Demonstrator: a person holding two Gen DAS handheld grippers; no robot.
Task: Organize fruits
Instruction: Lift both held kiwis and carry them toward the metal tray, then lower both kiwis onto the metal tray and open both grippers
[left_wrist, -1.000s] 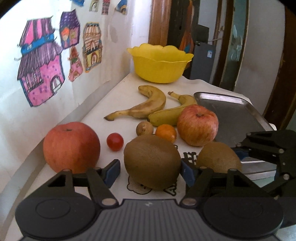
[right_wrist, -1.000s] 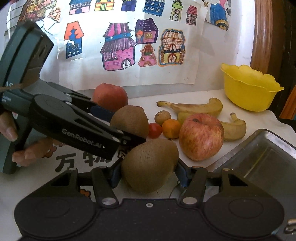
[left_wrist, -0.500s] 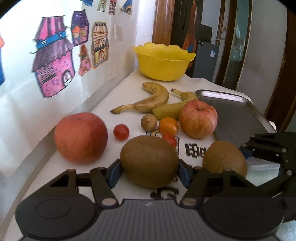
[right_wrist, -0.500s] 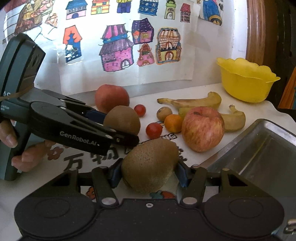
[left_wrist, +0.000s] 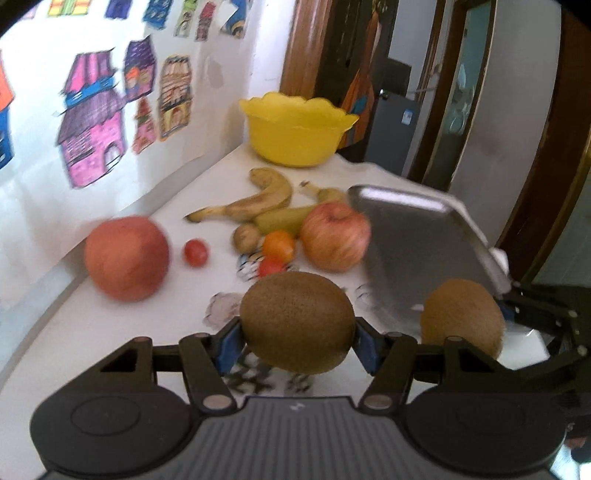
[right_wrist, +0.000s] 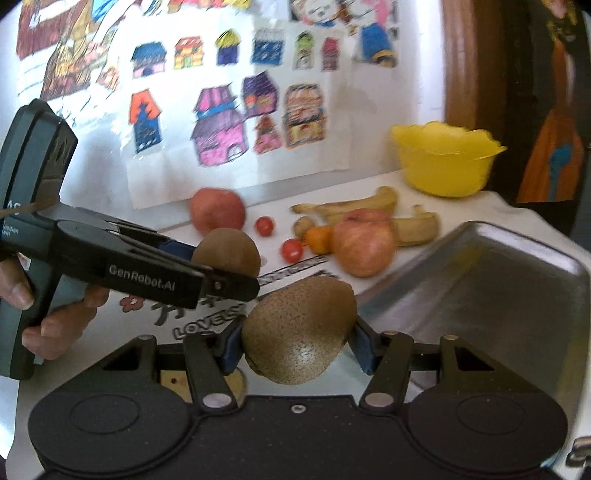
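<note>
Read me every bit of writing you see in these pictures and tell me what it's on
"GenRobot.AI": white lettering along the side of the left claw, seen in the right wrist view.
"LOVE...": black letters on the white table cover; the rest runs behind the kiwi held in the right claw.
Large black characters above that: partly hidden, unreadable.
Small white print on the left claw's handle: cut off, unreadable.
Left wrist view: print too blurred.

A home: children's house drawings (right_wrist: 236, 122) taped to the wall above a fruit-strewn table (left_wrist: 110, 332), wooden doorway (left_wrist: 303, 48) behind

Kiwi (right_wrist: 299, 332) between right tool (right_wrist: 295, 345) pads
</note>
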